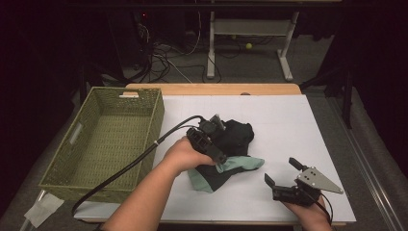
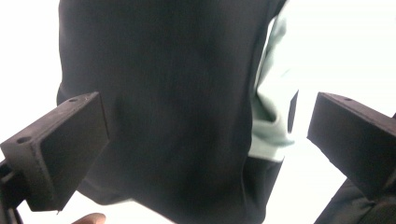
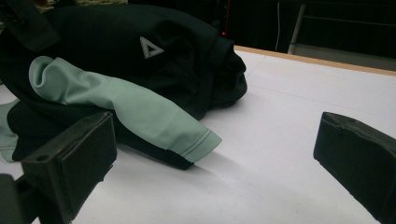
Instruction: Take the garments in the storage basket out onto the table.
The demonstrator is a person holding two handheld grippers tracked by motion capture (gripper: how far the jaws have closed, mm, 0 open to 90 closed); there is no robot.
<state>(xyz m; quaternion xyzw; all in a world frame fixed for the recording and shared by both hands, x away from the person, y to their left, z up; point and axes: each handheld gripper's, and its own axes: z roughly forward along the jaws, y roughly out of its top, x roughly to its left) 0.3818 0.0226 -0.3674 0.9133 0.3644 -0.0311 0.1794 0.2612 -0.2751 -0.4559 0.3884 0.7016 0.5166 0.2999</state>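
The right gripper (image 1: 283, 173) is being held low over the near right part of the white bench (image 1: 288, 120), its jaws standing wide apart with nothing between them. In the right gripper view, bare bench top is being framed between those jaws, and the garment (image 3: 140, 70) is being seen just beyond the left one.

A little farther in, near the middle of the bench, the left gripper (image 1: 222, 161) is being held over the garment (image 1: 231, 144) by the person's left hand (image 1: 185, 154), with a black cable (image 1: 130, 166) being trailed back toward the near left edge. Its jaws are also being kept fully apart; in the left gripper view, dark cloth (image 2: 163, 107) is being shown between them, but it is not being pressed by the pads (image 2: 70, 149).

The garment is lying crumpled on the bench, black with pale green sleeves (image 3: 135, 107), one sleeve end being pointed toward the right gripper. A small grey triangle mark (image 3: 150, 47) is being shown on the black part.

To the left, a green woven basket (image 1: 91, 120) is being kept on the bench, well apart from the garment.

Beyond the far edge, cables and a metal frame (image 1: 250, 33) are being seen on the floor.
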